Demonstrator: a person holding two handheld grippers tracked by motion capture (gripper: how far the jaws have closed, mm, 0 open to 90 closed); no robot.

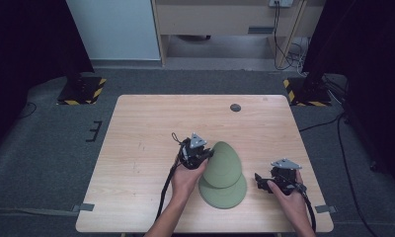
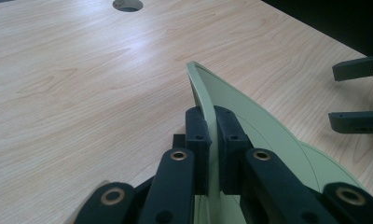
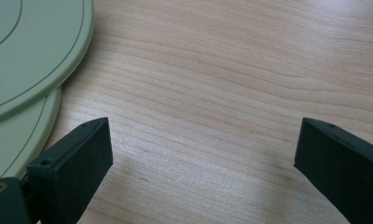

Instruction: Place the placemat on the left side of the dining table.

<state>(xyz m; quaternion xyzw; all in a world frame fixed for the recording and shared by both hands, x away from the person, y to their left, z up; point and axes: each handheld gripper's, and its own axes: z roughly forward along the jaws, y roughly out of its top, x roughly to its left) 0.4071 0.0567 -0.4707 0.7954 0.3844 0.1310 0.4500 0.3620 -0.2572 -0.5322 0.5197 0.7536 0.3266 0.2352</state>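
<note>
Upper plate: we see a pale green plate (image 1: 221,164) tilted up on edge, its raised rim on the side of the left gripper, its lower edge resting on the plate beneath. In the left gripper view (image 2: 264,135) its thin rim rises between the two black jaws and curves away toward the far table edge.
Lower plate: we see a second green plate (image 1: 225,195) lying flat on the table, near the front edge and a little right of the middle, partly covered by the tilted one. In the right gripper view both plates show at the upper left, the upper plate (image 3: 31,56) overlapping the lower plate (image 3: 17,135).
Left gripper: our left gripper (image 1: 199,154) pinches the rim of the upper plate, one pad on each face of it, the jaws drawn close together on the thin edge (image 2: 211,140).
Left hand: our left hand (image 1: 185,180) comes in from the bottom edge and holds that gripper just left of the plates.
Right gripper: our right gripper (image 1: 262,180) stands to the right of the plates, apart from them, its jaws spread wide with bare wood between them (image 3: 203,154).
Right hand: our right hand (image 1: 289,193) holds it near the table's front right corner.
Table: we work on a light wooden table (image 1: 146,128), with a round dark grommet (image 1: 235,107) near its far edge.
</note>
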